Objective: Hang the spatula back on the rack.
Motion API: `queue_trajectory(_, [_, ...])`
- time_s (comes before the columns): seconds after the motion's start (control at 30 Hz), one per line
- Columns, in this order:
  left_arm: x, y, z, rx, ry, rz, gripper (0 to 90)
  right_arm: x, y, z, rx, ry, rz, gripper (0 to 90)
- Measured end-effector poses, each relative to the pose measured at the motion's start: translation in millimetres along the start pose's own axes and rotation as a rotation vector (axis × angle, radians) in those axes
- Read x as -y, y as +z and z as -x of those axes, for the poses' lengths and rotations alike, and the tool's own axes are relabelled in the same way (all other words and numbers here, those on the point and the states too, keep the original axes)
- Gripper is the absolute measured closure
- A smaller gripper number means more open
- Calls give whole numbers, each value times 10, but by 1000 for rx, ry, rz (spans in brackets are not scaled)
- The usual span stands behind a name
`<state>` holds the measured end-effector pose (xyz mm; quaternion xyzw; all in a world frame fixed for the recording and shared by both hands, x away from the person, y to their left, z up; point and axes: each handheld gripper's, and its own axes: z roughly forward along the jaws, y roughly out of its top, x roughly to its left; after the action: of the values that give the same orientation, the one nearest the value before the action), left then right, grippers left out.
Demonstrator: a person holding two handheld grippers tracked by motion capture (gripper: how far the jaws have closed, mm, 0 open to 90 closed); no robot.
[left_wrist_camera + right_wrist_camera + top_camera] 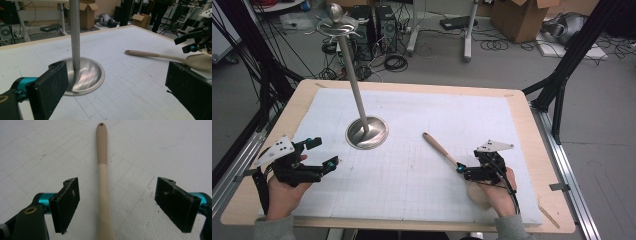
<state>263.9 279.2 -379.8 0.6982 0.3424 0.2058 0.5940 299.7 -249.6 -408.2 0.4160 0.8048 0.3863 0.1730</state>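
Two jaws of the right tool (116,205) stand wide apart with nothing between their pads but the handle of the wooden spoon (103,182), which runs up the middle of the gap without touching either one; the spoon lies flat on the bench's white gridded mat (412,170), its bowl end under the person's right hand and its holed tip pointing toward the metal stand (366,132). If the jaws close while hanging this high over the handle, the round shaft would likely roll or skid out from the pads. A grip this near the bowl could also let the long end swing toward the stand's upright pole. The left tool (120,85), also spread open and empty, waits on the stand's near side, just beside its dished base.
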Motion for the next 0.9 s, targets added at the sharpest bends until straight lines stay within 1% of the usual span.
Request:
queue_trajectory(0.1, [-2,-20,-4,-3,-2,5,52,-13,21,-11,1,-4,-17,196])
queue_trajectory(0.3, [2,-31,-10,-8,-2,2,52,-11,120,-22,-1,-14,-57,195])
queue_trajectory(0.47, [4,-27,-9,-7,-1,1,52,-18,157,-12,2,-20,-68,196])
queue_trajectory(0.53, [4,-25,-7,-5,0,1,52,-24,166,-7,-5,-17,-79,196])
queue_trajectory(0.77, [4,-33,-9,-6,-2,3,52,-21,248,-11,-22,-33,-133,198])
queue_trajectory(0.9, [6,-33,-9,-5,-2,2,52,-23,283,-15,-21,-41,-144,208])
